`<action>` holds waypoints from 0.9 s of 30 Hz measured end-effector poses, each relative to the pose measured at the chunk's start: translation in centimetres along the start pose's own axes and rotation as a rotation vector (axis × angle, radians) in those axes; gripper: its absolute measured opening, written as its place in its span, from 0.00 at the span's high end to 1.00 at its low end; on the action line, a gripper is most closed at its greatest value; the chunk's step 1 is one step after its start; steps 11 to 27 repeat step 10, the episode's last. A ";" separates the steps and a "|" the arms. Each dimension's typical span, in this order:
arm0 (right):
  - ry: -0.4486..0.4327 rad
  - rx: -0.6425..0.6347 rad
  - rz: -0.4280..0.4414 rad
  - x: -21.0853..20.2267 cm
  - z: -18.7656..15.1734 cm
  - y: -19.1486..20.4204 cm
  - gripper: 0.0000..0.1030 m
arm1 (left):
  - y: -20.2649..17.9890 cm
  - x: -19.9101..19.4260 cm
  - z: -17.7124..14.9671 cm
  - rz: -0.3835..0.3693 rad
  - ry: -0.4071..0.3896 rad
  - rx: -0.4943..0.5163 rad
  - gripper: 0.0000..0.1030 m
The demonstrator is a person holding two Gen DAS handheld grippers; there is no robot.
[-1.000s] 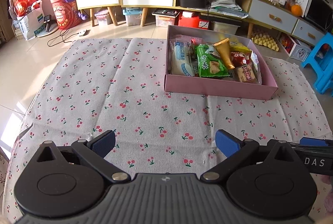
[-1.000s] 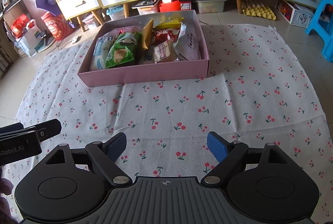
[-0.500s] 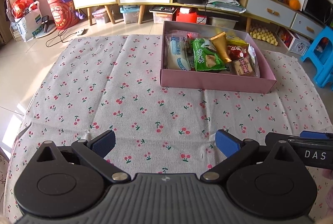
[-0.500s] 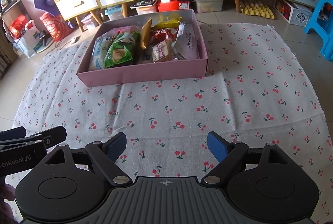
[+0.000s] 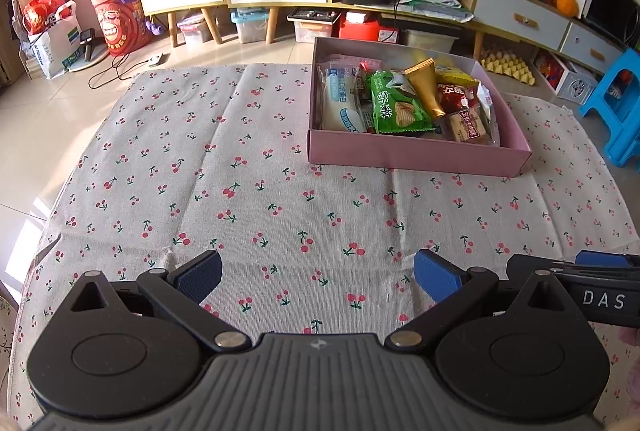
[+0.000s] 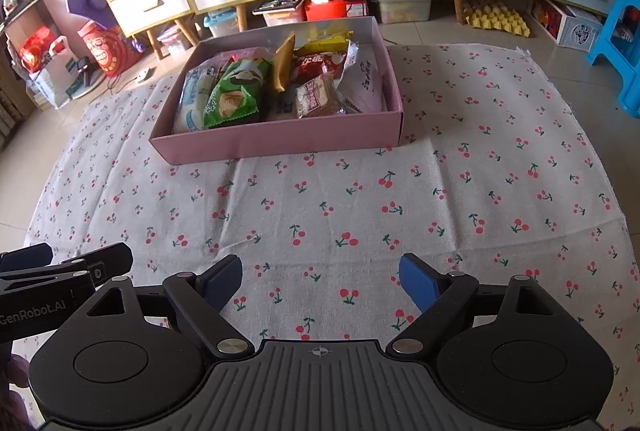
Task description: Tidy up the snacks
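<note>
snack packets [image 6: 256, 87] sit piled in a shallow pink cardboard box [image 5: 416, 153] on the cherry-print cloth [image 6: 360, 199]; lower packs hidden by top ones. left gripper [image 5: 318, 273] & right gripper [image 6: 320, 277] both spread wide, nothing between. right view alone shows box's right wall inside.

We see our left gripper [image 5: 318, 277] spread wide and empty above the cherry-print cloth [image 5: 240, 191]; at one o'clock sits the pink box [image 5: 416, 153] holding snacks [image 5: 396, 103].

"DAS" stands in white on my right gripper [image 5: 600, 295] beside my left view, and "GenRobot.AI" on my left gripper [image 6: 36, 311] beside my right.
</note>
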State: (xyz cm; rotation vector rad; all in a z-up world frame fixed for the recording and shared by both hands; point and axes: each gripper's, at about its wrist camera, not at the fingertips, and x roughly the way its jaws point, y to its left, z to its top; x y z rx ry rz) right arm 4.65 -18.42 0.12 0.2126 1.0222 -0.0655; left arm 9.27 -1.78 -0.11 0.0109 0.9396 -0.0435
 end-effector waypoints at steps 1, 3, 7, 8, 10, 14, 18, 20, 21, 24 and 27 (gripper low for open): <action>0.000 0.001 0.000 0.0 0.0 0.0 0.15 | 0.0 0.0 0.0 0.001 0.000 -0.001 0.01; 0.000 0.002 0.001 0.0 0.0 0.0 0.15 | 0.0 0.0 0.0 0.002 0.000 0.000 0.01; 0.004 0.001 -0.001 0.1 0.0 0.0 0.15 | -0.1 0.0 0.0 0.016 -0.002 0.008 0.01; 0.004 0.000 -0.001 0.1 0.0 0.1 0.15 | -0.1 0.0 -0.1 0.018 -0.002 0.011 0.01; 0.004 0.000 -0.001 0.1 -0.1 0.1 0.15 | -0.2 0.1 -0.1 0.011 0.003 0.018 0.01; 0.004 0.000 -0.001 0.1 -0.1 0.1 0.15 | -0.2 0.1 -0.1 0.011 0.003 0.018 0.01; 0.004 0.000 -0.001 0.1 -0.1 0.1 0.15 | -0.2 0.1 -0.1 0.011 0.003 0.018 0.01; 0.004 0.000 -0.001 0.1 -0.1 0.1 0.15 | -0.2 0.1 -0.1 0.011 0.003 0.018 0.01; 0.004 0.000 -0.001 0.1 -0.1 0.1 0.15 | -0.2 0.1 -0.1 0.011 0.003 0.018 0.01; 0.004 0.000 -0.001 0.1 -0.1 0.1 0.15 | -0.2 0.1 -0.1 0.011 0.003 0.018 0.01; 0.004 0.000 -0.001 0.1 -0.1 0.1 0.15 | -0.2 0.1 -0.1 0.011 0.003 0.018 0.01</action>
